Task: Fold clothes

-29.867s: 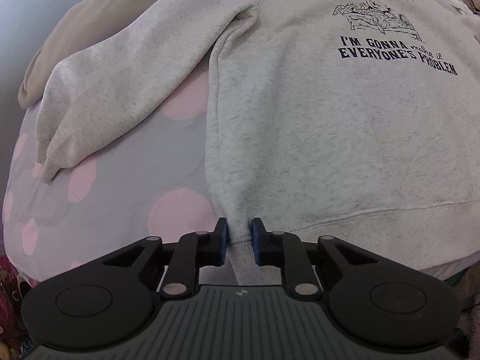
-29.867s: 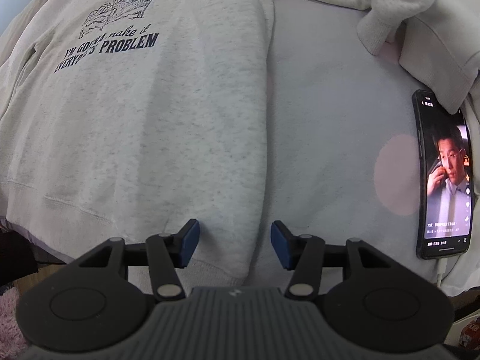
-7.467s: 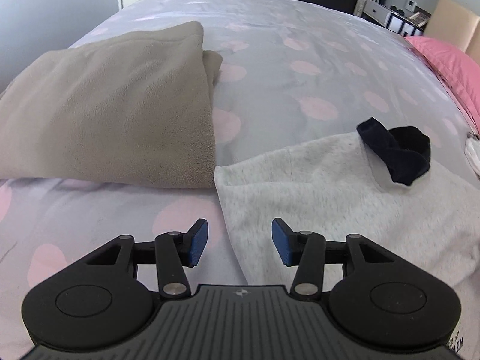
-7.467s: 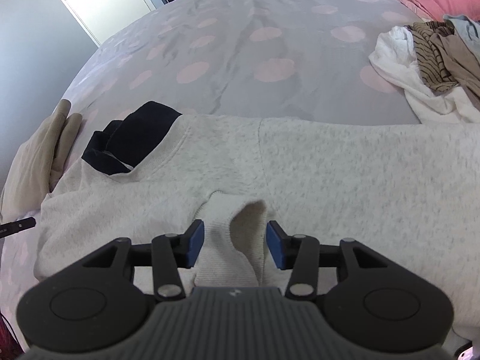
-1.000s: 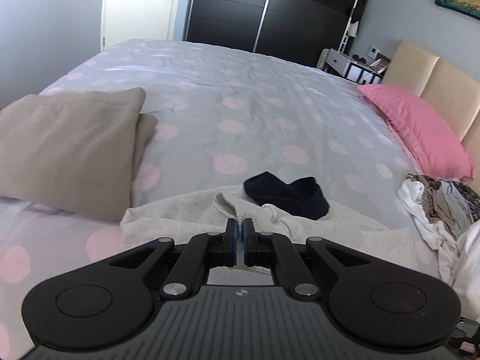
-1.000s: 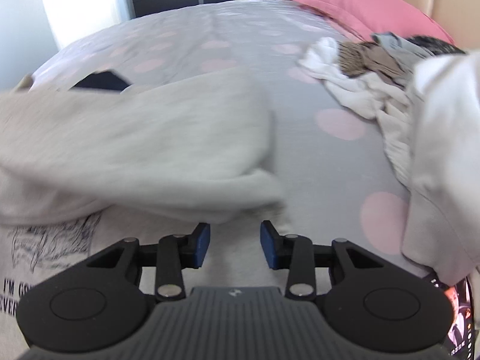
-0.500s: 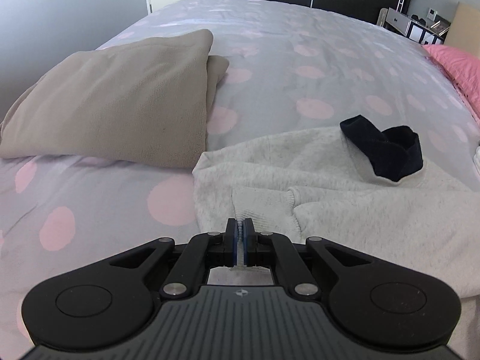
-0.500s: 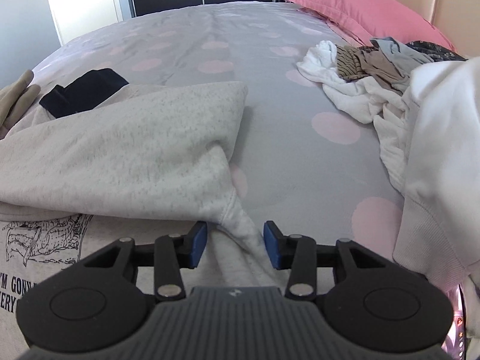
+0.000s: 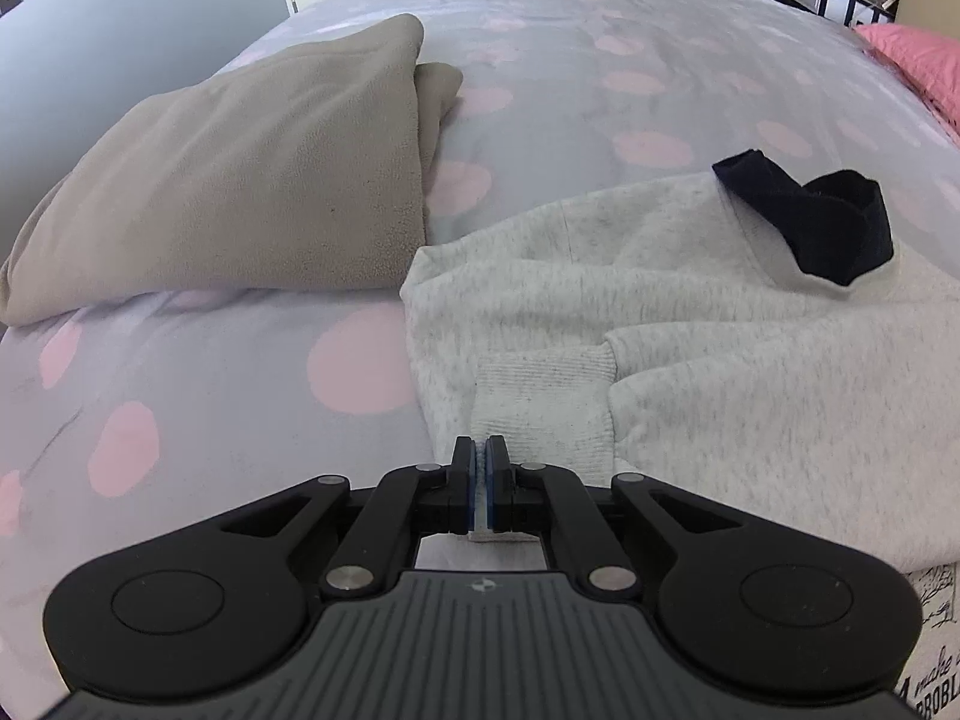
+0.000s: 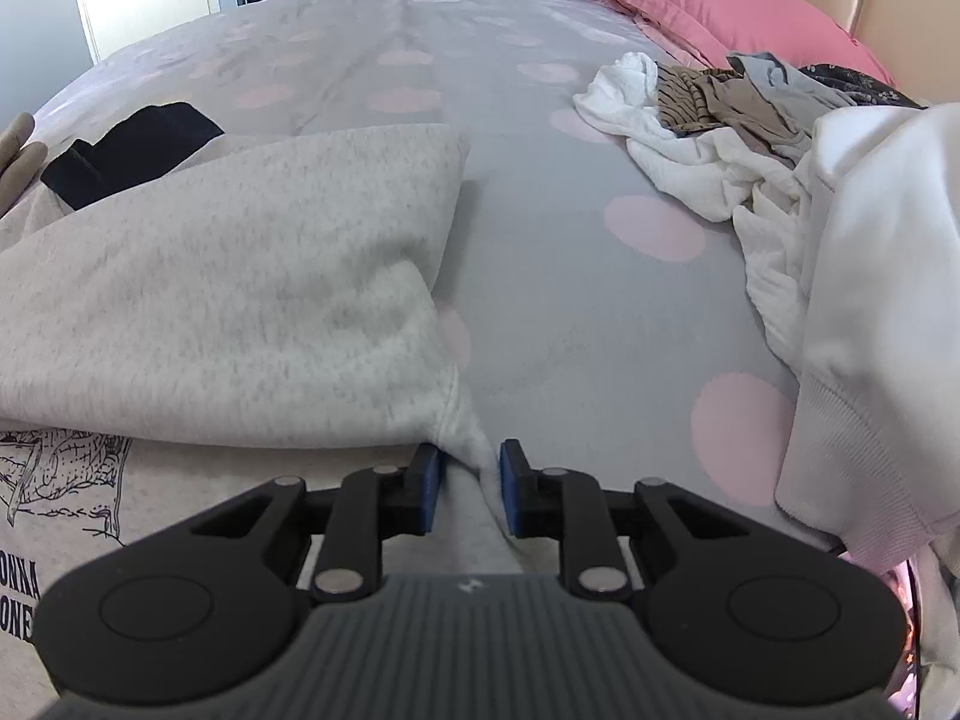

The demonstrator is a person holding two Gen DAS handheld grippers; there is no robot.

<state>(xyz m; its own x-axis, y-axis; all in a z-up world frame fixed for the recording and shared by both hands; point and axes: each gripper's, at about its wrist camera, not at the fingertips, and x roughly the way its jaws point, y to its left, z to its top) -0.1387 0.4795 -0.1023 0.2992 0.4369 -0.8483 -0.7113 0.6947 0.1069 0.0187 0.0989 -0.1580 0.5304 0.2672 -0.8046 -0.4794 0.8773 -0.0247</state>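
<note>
A light grey marl sweatshirt [image 9: 690, 324] lies on a bed [image 9: 600, 60] covered in grey bedding with pale pink dots, its upper part folded down over the printed front. The left claw [image 9: 480, 468] is pinched tight on the ribbed cuff [image 9: 540, 396] of a sleeve, with a sliver of knit showing between the blue pads and the cuff resting on the sweatshirt's left side. The right claw [image 10: 469, 468] stands partly open, its pads on either side of a narrow ridge of the same grey fabric at the garment's right edge; whether the pads actually touch it cannot be told. Dark printed lettering is only partly readable: in the left wrist view "make" and "PROBL" [image 9: 930, 684] show at the lower right corner, and in the right wrist view "ONNA" [image 10: 18, 579] sits under a line drawing [image 10: 60, 468], cut off by the frame. A black sock [image 9: 822, 222] lies on the far part of the sweatshirt. A folded beige fleece blanket [image 9: 240, 180] sits just beside the sweatshirt on the left. On the right are a heap of unfolded clothes [image 10: 720, 126], a white garment [image 10: 888, 300] with a ribbed hem, and a pink pillow [image 10: 708, 6] near the headboard.
</note>
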